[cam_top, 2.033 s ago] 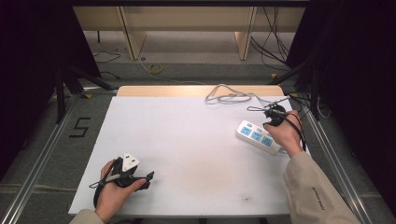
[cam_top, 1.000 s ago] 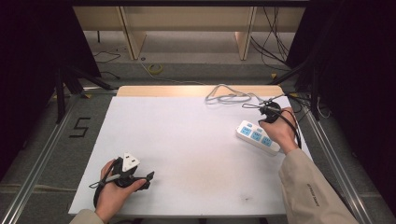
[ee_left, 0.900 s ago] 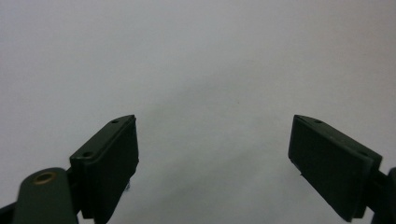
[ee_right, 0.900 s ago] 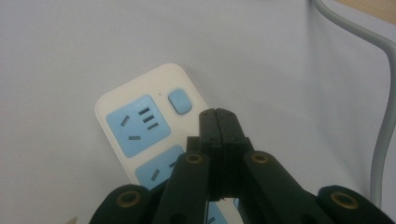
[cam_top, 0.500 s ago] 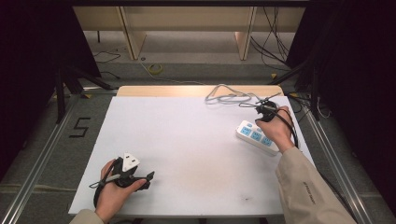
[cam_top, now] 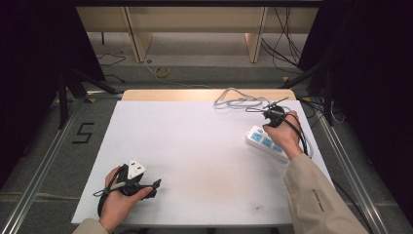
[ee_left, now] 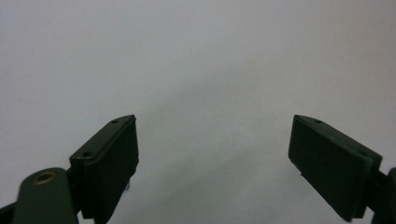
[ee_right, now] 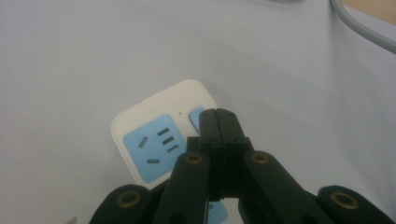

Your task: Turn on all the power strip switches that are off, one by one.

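A white power strip point(cam_top: 263, 141) with blue sockets lies at the right of the white table point(cam_top: 195, 146). My right gripper point(cam_top: 266, 126) is held over its far end, in a hand that covers part of the strip. In the right gripper view the shut jaws point(ee_right: 219, 119) point down at the strip point(ee_right: 154, 140), their tip just over a small blue button point(ee_right: 194, 115); whether they touch it I cannot tell. My left gripper point(cam_top: 155, 186) rests near the front left edge, its jaws point(ee_left: 215, 154) wide open over bare table with nothing between them.
A grey cable point(cam_top: 238, 102) lies coiled at the table's back right, and a stretch of the same cable point(ee_right: 359, 28) crosses the right gripper view's corner. A wooden strip point(cam_top: 204, 94) edges the far side. Dark stands and cables flank the table.
The right hand has crept a little toward the strip's far end. The left hand and its open gripper have stayed put.
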The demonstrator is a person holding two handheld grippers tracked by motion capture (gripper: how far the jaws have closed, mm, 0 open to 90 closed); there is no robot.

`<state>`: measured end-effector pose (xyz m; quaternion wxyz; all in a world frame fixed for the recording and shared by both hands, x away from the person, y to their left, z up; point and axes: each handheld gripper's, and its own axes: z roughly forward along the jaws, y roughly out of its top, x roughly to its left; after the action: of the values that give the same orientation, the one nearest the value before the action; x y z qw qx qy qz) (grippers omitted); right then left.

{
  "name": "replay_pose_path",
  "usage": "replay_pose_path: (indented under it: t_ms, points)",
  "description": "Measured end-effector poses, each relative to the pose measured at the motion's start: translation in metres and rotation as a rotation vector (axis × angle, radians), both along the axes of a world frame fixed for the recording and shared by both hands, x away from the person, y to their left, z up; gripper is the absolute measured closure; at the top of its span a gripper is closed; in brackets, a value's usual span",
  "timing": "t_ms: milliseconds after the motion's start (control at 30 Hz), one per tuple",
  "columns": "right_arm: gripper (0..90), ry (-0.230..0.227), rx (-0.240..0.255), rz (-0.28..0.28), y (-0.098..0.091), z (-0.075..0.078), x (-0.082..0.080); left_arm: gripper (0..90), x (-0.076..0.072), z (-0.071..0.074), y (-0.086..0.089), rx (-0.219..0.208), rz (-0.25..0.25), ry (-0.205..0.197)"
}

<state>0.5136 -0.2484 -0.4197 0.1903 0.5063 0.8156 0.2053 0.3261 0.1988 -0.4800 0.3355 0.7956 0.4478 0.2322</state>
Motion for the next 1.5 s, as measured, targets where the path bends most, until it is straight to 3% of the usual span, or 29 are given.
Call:
replay_pose_path:
  t_ms: [767, 1400, 1500]
  points:
    - [90.0, 0.009, 0.008, -0.006, 0.007, -0.008, 0.01, 15.7, 0.0, 0.0, 0.0, -0.002, 0.0, 0.0]
    - [90.0, 0.047, 0.031, -0.012, 0.006, -0.018, 0.017, 15.7, 0.001, 0.0, 0.0, -0.002, -0.004, 0.001]
    - [90.0, 0.044, -0.003, -0.016, 0.006, -0.018, 0.017, 15.7, 0.001, -0.001, -0.001, 0.0, -0.007, 0.001]
